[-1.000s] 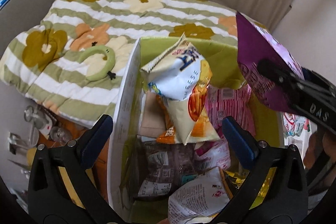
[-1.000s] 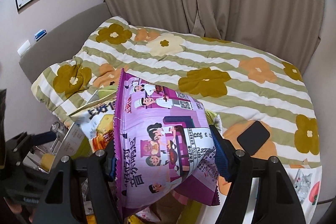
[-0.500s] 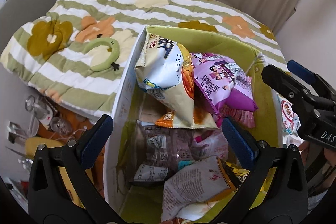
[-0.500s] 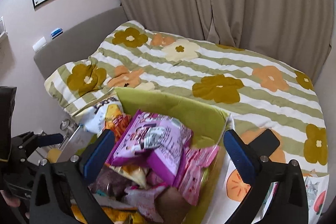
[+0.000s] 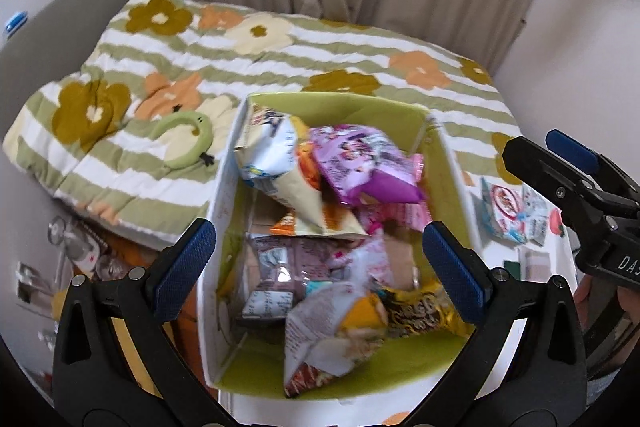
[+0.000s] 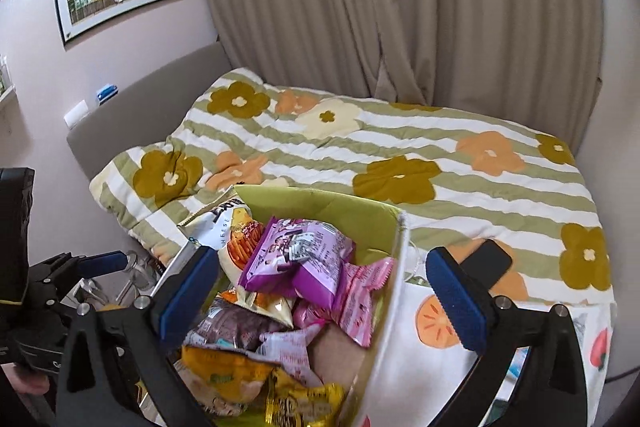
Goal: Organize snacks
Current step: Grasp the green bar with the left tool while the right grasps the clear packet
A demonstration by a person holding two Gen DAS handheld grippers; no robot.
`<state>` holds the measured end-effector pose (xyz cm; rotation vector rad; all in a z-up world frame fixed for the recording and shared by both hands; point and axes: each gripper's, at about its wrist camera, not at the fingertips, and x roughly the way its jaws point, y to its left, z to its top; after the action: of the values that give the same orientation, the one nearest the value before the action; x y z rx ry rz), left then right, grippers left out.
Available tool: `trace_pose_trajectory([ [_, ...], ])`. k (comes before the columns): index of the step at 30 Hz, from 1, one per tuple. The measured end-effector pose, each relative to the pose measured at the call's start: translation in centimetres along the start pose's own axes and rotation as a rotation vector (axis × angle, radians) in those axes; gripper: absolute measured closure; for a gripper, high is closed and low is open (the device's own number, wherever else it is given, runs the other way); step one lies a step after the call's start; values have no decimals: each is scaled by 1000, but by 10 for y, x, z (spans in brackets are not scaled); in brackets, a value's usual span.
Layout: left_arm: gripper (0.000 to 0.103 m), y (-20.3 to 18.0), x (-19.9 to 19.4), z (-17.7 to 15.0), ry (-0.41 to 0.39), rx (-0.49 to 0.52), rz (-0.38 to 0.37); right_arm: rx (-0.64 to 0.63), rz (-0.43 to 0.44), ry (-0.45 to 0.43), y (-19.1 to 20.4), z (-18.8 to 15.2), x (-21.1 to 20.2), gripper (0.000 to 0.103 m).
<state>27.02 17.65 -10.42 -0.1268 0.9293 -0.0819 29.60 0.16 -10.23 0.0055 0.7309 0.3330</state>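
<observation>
A green-lined white box point(image 5: 344, 107) point(image 6: 320, 203) on the bed holds several snack bags. A purple bag point(image 5: 360, 163) point(image 6: 296, 255) lies on top at the back, beside a white cheese-snack bag point(image 5: 276, 155) point(image 6: 228, 227). A brown bag point(image 5: 288, 259), a yellow bag point(image 5: 420, 311) and a white-orange bag point(image 5: 328, 339) lie nearer. My left gripper point(image 5: 320, 263) is open and empty above the box. My right gripper point(image 6: 324, 295) is open and empty above the box; it also shows at the right of the left wrist view point(image 5: 560, 167).
A flowered green-striped quilt point(image 6: 400, 155) covers the bed. A green ring toy point(image 5: 180, 139) lies left of the box. A loose snack packet point(image 5: 508, 211) lies right of the box. A black phone point(image 6: 492, 259) lies on the quilt. Curtains point(image 6: 400, 7) hang behind.
My right gripper opened and let the purple bag drop into the box, then drew back. Both cameras have pulled up and back from the box.
</observation>
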Motion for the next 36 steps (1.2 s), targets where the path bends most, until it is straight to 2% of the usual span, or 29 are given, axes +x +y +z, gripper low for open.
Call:
trace_pose_trajectory([
  [6, 1, -38, -15, -10, 0, 80, -101, 79, -77, -13, -22, -17, -44, 0],
  [14, 1, -113, -22, -23, 10, 205, -238, 192, -235, -10, -78, -46, -105, 0],
  [21, 1, -188, -5, -41, 49, 268, -297, 240, -327, -9, -135, -69, -144, 0],
  [27, 1, -251, 40, -72, 146, 270, -293, 286, -309, 61, -199, -96, -141, 0],
  [32, 1, -297, 93, -115, 214, 278, -262, 343, -293, 148, -251, -134, -108, 0],
  [36, 1, -323, 135, -151, 234, 285, -228, 350, -284, 190, -273, -163, -79, 0],
])
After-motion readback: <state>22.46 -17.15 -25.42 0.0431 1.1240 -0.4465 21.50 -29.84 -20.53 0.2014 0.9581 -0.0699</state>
